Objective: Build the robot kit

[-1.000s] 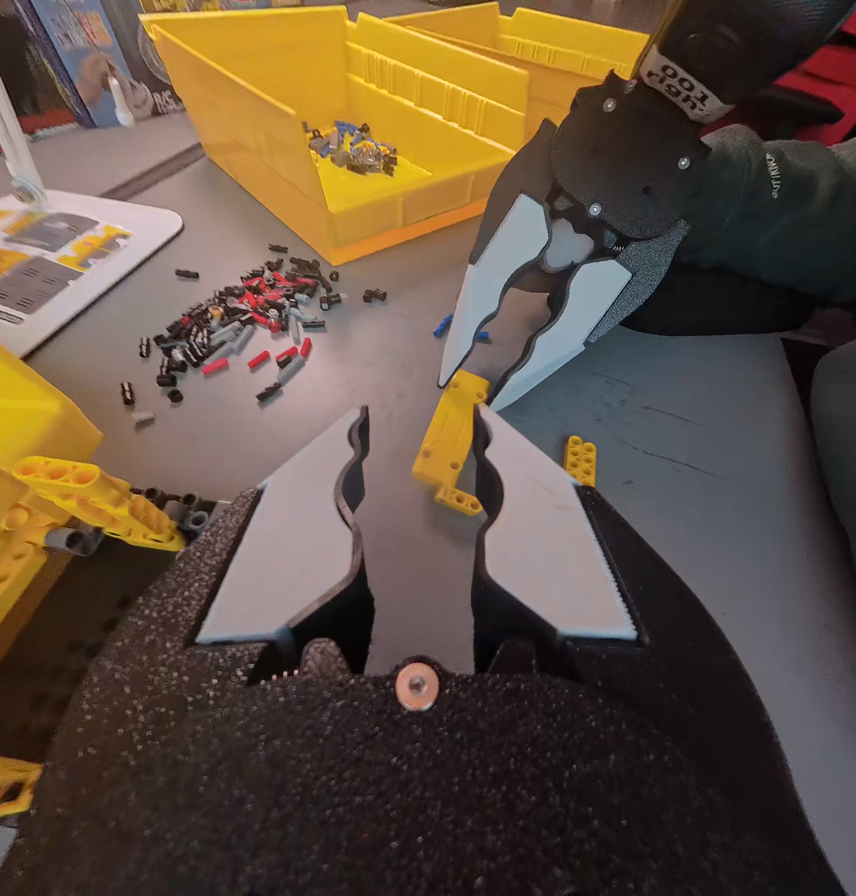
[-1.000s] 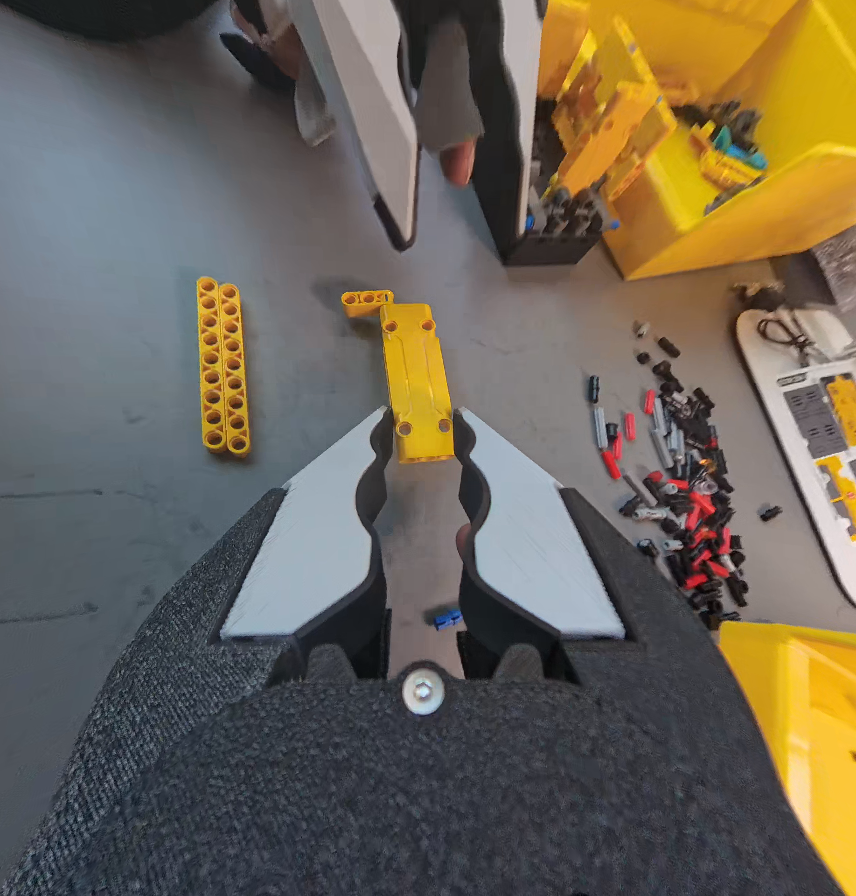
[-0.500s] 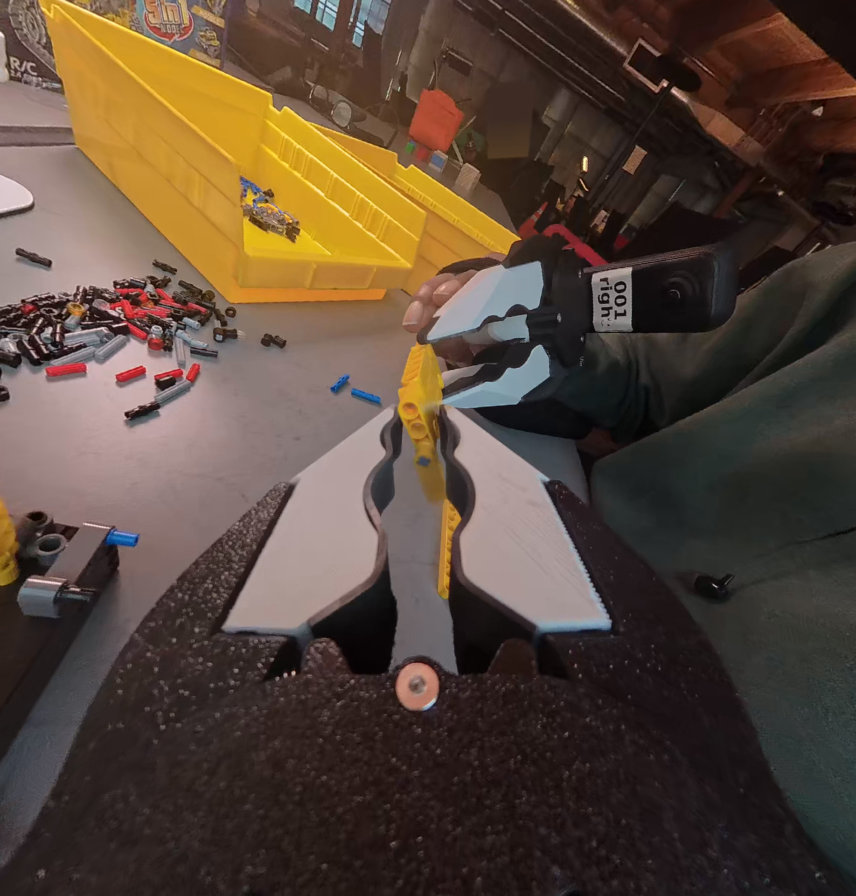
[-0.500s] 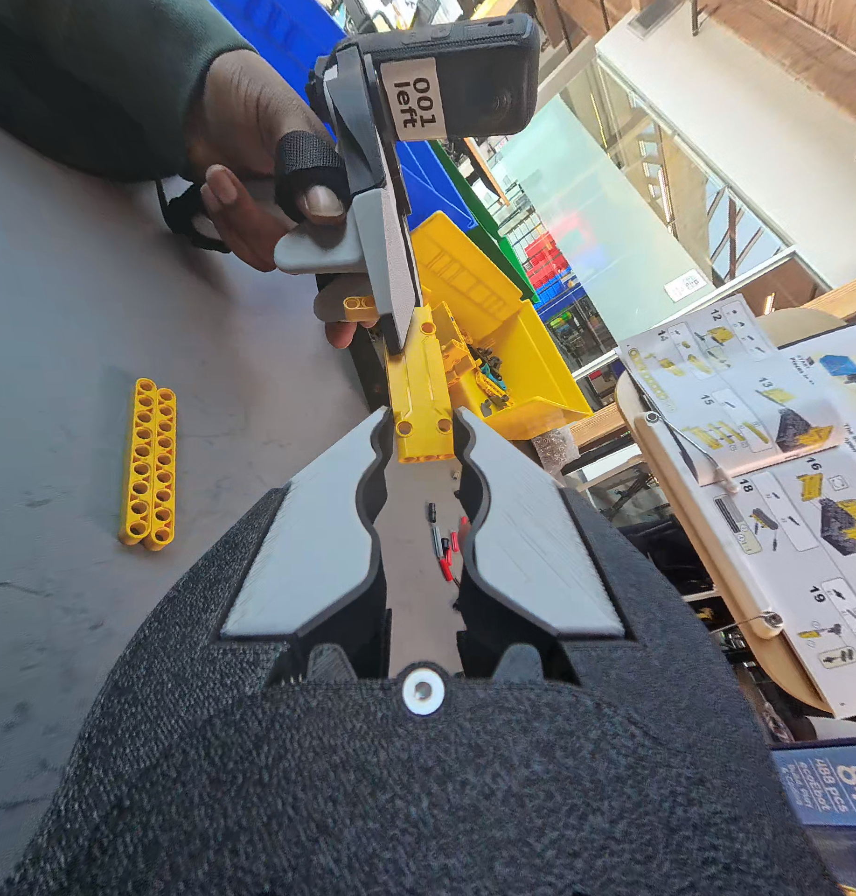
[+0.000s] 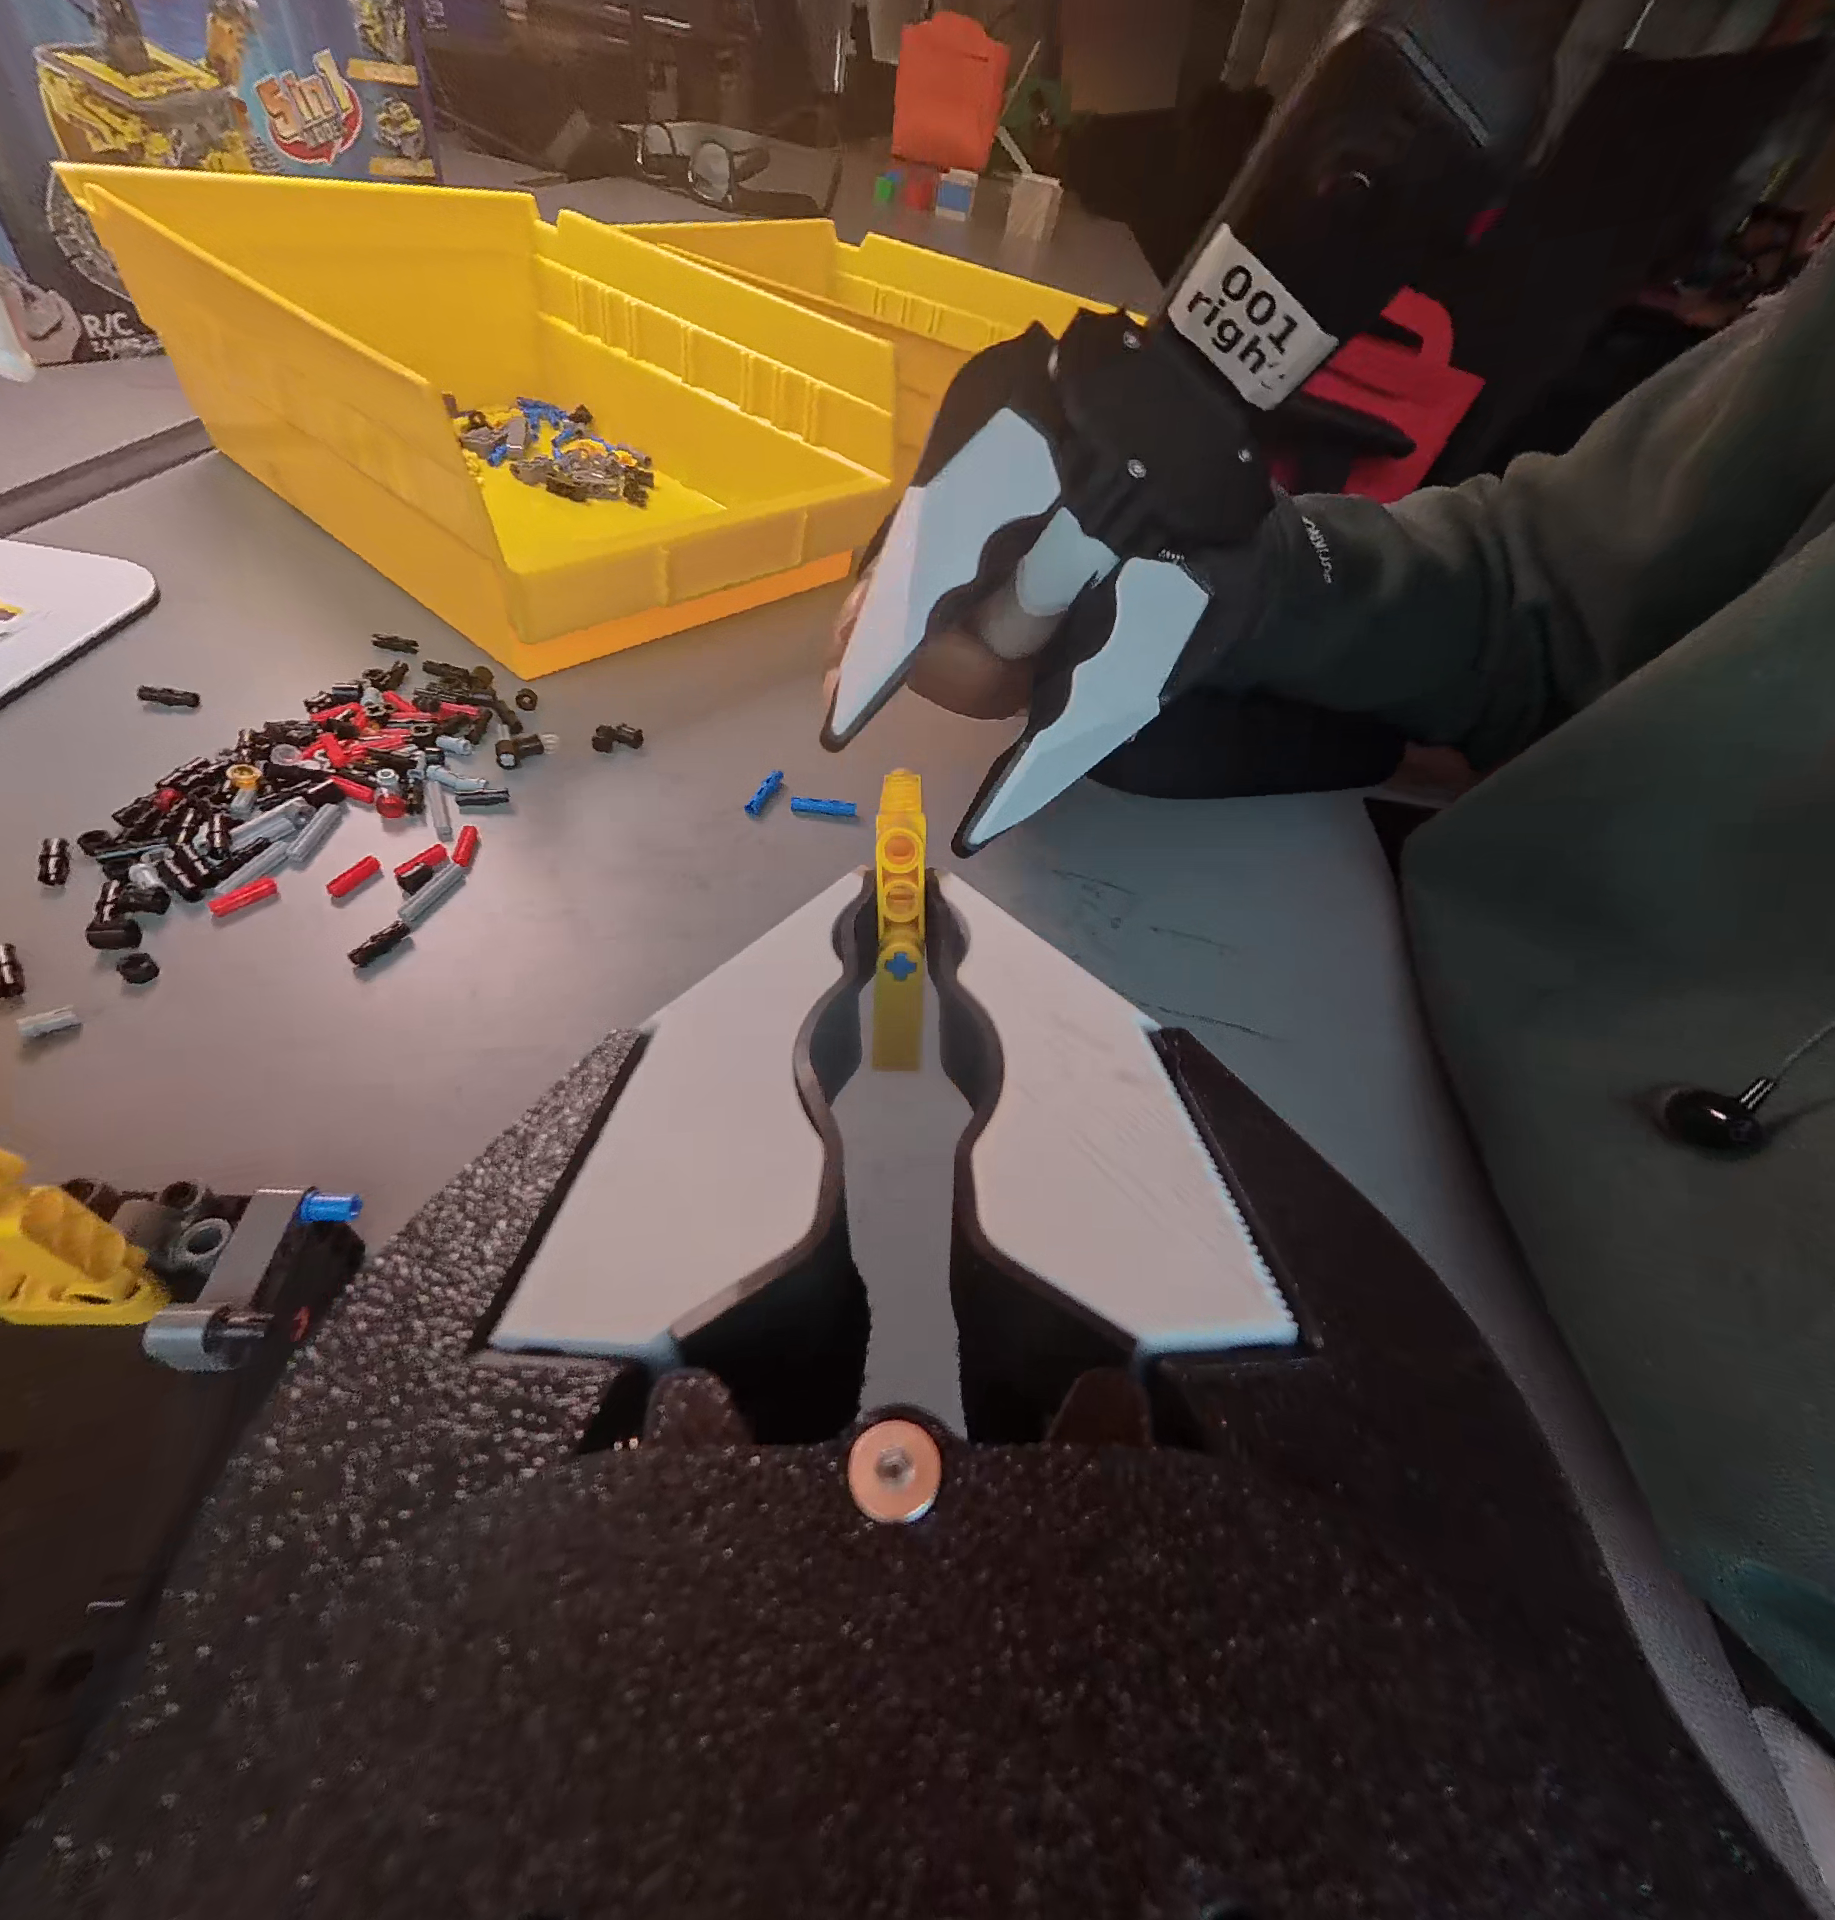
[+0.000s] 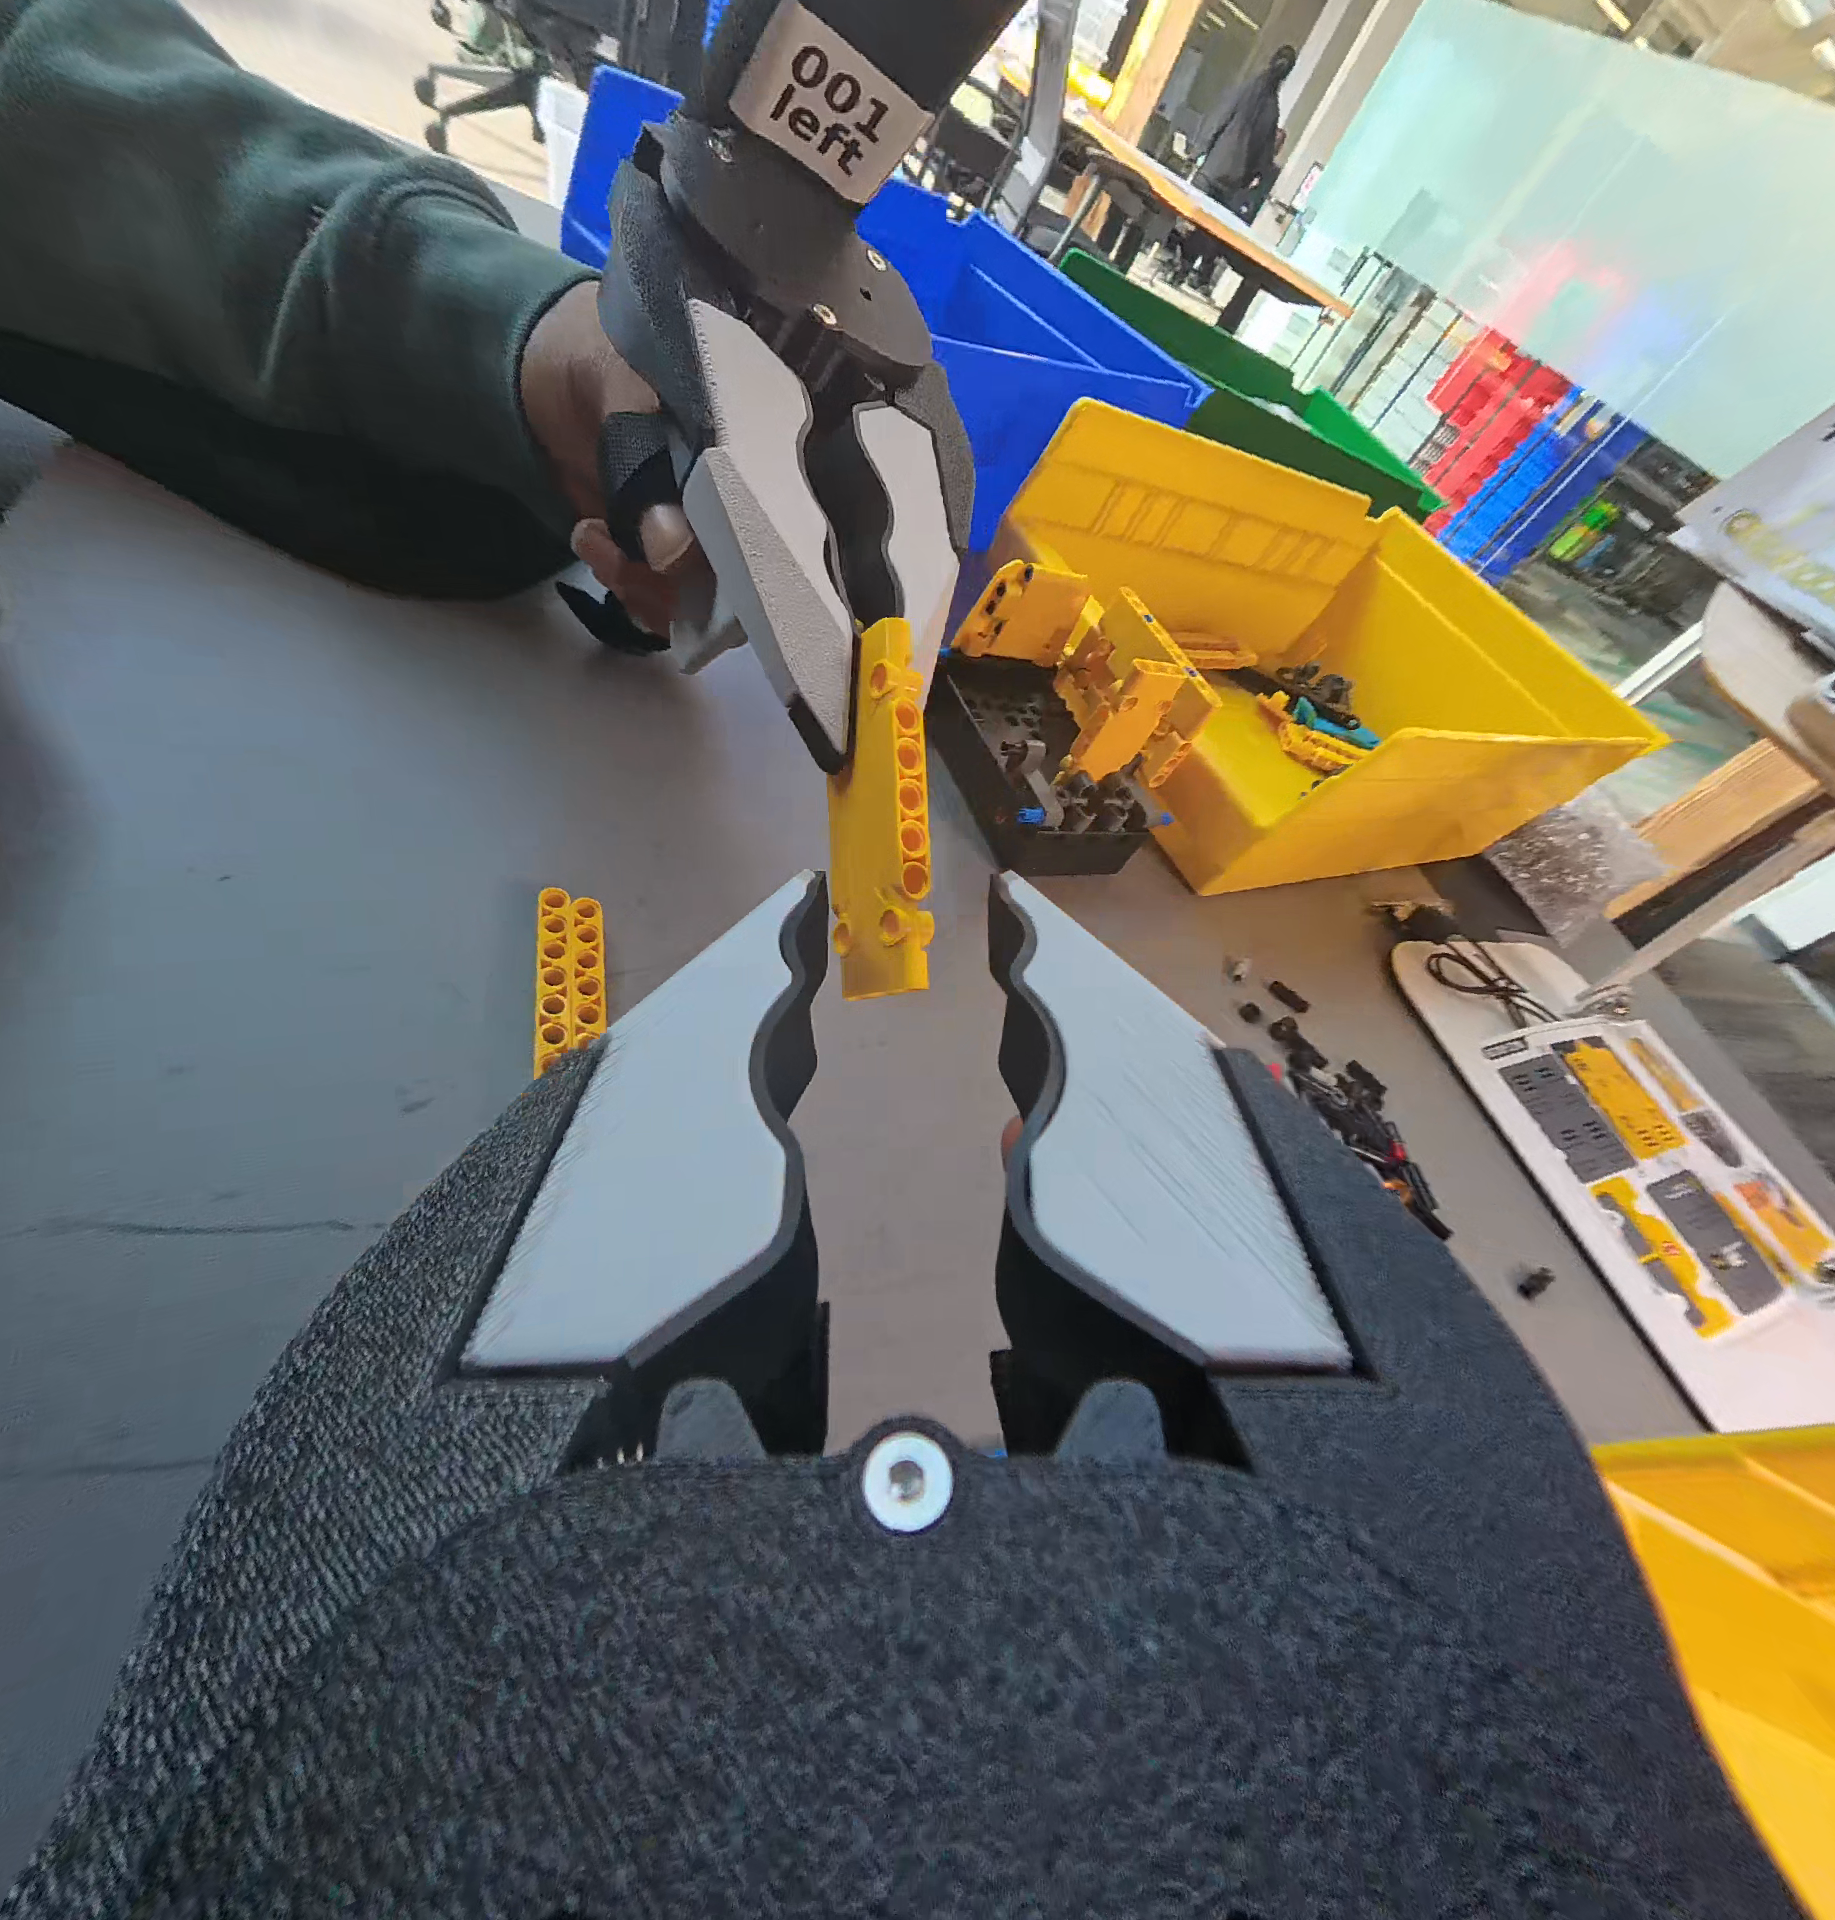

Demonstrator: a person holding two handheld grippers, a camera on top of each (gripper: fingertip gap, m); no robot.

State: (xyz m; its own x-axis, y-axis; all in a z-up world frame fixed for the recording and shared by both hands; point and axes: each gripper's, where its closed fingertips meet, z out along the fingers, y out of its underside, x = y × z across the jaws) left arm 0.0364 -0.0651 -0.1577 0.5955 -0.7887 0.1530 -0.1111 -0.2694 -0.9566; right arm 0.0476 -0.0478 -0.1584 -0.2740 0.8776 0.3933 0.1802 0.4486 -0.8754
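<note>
While your left gripper clamps the yellow beam above the bench, loose pins lie at its ten o'clock. Your right gripper stands wide and empty, its tips flanking that beam's lower end without touching; two joined yellow strips rest at nine o'clock.

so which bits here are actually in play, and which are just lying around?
In play:
- yellow panel piece, lifted off the table, clamped in the left gripper
- right gripper, open, tips either side of the panel's lower end without touching

Lying about:
- yellow beam pair
- loose pin pile
- two blue pins
- yellow bins
- instruction sheet
- partly built model
</note>
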